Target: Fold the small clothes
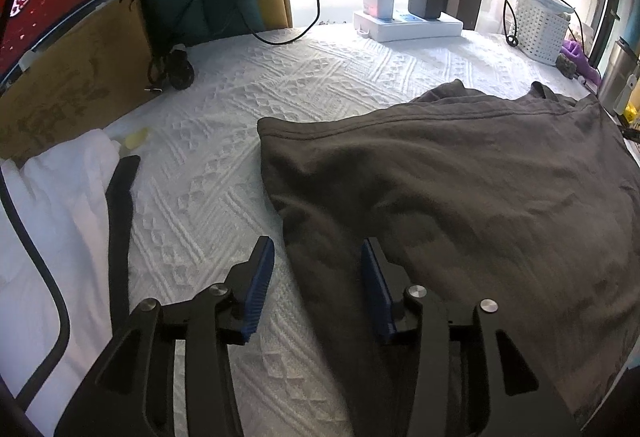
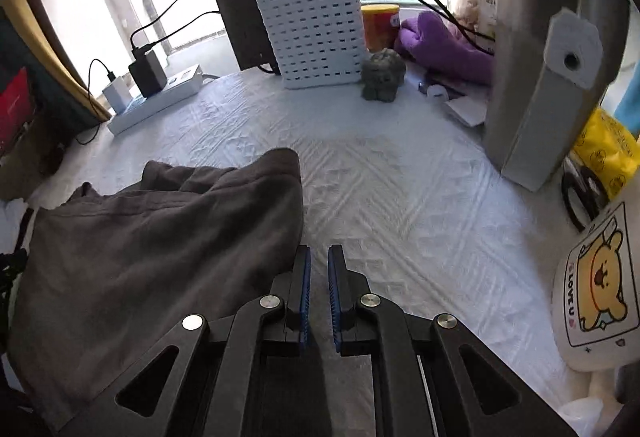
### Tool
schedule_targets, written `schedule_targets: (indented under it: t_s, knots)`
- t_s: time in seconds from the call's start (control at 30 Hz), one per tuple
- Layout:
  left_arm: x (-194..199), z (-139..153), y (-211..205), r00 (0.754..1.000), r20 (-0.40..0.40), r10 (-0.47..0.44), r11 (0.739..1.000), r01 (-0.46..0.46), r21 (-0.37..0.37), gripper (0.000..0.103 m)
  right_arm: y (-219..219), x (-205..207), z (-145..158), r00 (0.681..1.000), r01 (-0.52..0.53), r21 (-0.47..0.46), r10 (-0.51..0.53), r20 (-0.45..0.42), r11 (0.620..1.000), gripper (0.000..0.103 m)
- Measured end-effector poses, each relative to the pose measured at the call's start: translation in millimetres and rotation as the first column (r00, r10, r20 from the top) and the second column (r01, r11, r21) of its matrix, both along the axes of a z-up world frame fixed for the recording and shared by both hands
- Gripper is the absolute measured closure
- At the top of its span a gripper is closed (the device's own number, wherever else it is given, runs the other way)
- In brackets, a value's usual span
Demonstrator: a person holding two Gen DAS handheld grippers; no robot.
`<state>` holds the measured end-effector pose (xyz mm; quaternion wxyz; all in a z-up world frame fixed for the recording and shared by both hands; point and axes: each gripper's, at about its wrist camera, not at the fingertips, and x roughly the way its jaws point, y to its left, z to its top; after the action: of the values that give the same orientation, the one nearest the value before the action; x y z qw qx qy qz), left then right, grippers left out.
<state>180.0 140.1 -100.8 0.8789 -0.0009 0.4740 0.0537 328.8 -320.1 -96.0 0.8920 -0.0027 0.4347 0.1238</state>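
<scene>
A dark grey garment (image 1: 460, 177) lies spread and rumpled on the white textured table cover (image 1: 340, 77), filling the right half of the left wrist view. My left gripper (image 1: 317, 243) is open just above it. The garment's left edge runs between the blue pads, and neither pad presses on it. In the right wrist view the same garment (image 2: 160, 237) lies to the left, one bunched corner pointing up the table. My right gripper (image 2: 319, 249) hangs beside its right edge over the bare cover (image 2: 400, 197), shut with only a thin slit and nothing between the pads.
White folded clothes (image 1: 52, 205) with a black strap lie at the left, in front of a cardboard box (image 1: 72, 85). A power strip (image 1: 408, 25) with chargers and a white basket (image 2: 316, 37) stand at the back. A steel flask (image 2: 548, 77), purple cloth (image 2: 440, 45) and bear-print bag (image 2: 596, 293) crowd the right.
</scene>
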Motion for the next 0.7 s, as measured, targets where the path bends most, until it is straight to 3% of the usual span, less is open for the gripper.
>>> schedule_targets:
  t_s: [0.07, 0.1, 0.13, 0.17, 0.33, 0.47, 0.6, 0.7]
  knots:
    - [-1, 0, 1, 1.0, 0.0, 0.003, 1.0, -0.003, -0.001, 0.052, -1, 1, 5, 1.0, 0.009, 0.01, -0.009, 0.015, 1.0, 0.086]
    - [-2, 0, 1, 1.0, 0.0, 0.005, 1.0, -0.005, -0.002, 0.051, -3, 1, 8, 1.0, 0.014, 0.014, -0.014, 0.022, 1.0, 0.063]
    - [-1, 0, 1, 1.0, 0.0, 0.006, 1.0, -0.006, -0.005, 0.051, -5, 1, 10, 0.999, 0.02, 0.018, -0.02, 0.027, 1.0, 0.026]
    - [-1, 0, 1, 1.0, 0.001, 0.006, 1.0, -0.006, -0.006, 0.051, -8, 1, 12, 0.999, 0.026, 0.023, -0.027, 0.033, 0.999, 0.014]
    - [3, 2, -5, 1.0, 0.008, -0.007, 1.0, 0.007, -0.009, 0.051, -4, 4, 11, 0.999, 0.01, 0.011, -0.011, 0.038, 1.0, 0.012]
    - [5, 3, -9, 1.0, 0.009, -0.018, 1.0, 0.018, -0.008, 0.051, 18, 0, -6, 0.999, -0.051, -0.021, 0.051, -0.007, 0.998, 0.012]
    - [5, 1, -7, 1.0, 0.003, -0.018, 1.0, 0.018, -0.012, 0.05, 49, -10, -13, 0.992, -0.127, -0.095, 0.127, -0.004, 0.987, 0.019]
    - [3, 1, -6, 1.0, 0.003, -0.014, 1.0, 0.014, -0.013, 0.05, 58, -18, -6, 0.985, -0.173, -0.044, 0.173, -0.015, 0.984, 0.019]
